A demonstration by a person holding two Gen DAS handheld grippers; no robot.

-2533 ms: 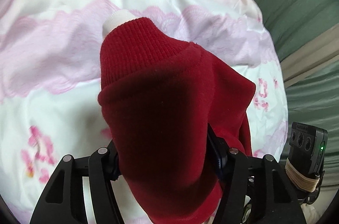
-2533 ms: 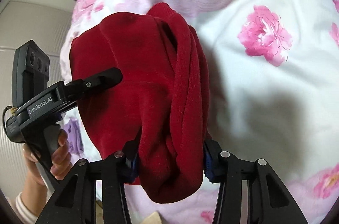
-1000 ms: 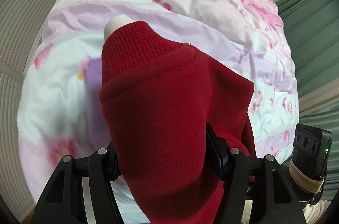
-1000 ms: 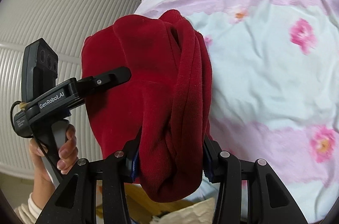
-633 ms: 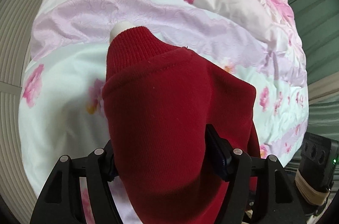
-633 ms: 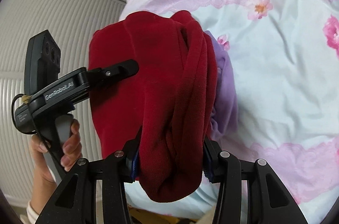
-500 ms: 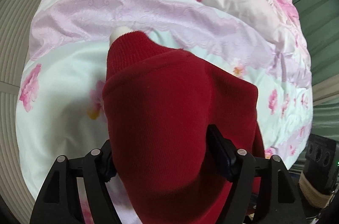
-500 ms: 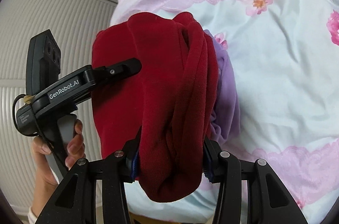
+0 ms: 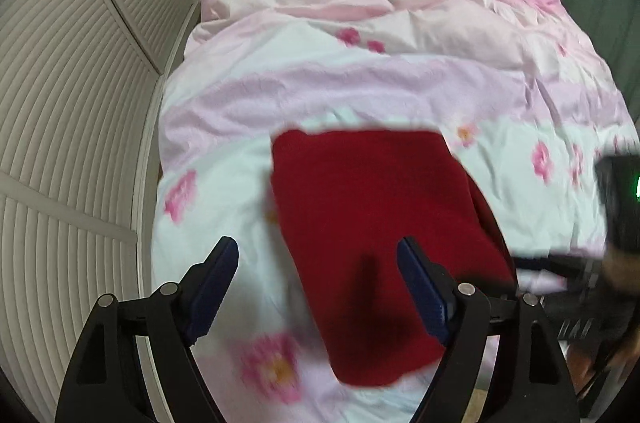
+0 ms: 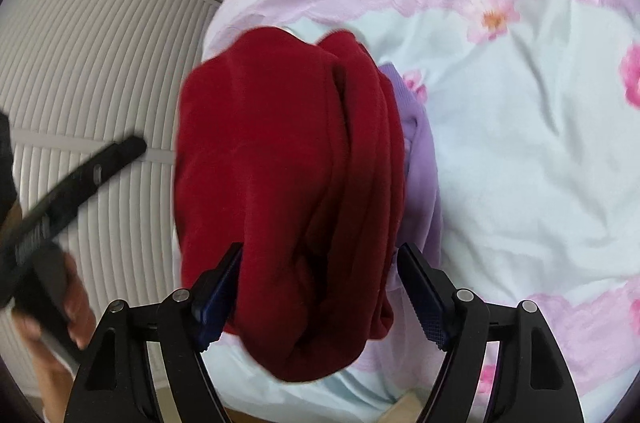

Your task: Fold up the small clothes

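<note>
Bed with pink floral duvet, slatted doors alongside. Folded red top laid on a purple garment: looks like the stacking/release step. Left hand-held gripper jaws just opened, spread, top ahead and toward its right finger. Right hand-held gripper also just opened, top between jaws, pads off it. Next: back both out without dragging the fold.

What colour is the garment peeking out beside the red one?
Pale purple garment, clearest in the right wrist view.

Bedroom: flowered quilt, louvred wardrobe doors
</note>
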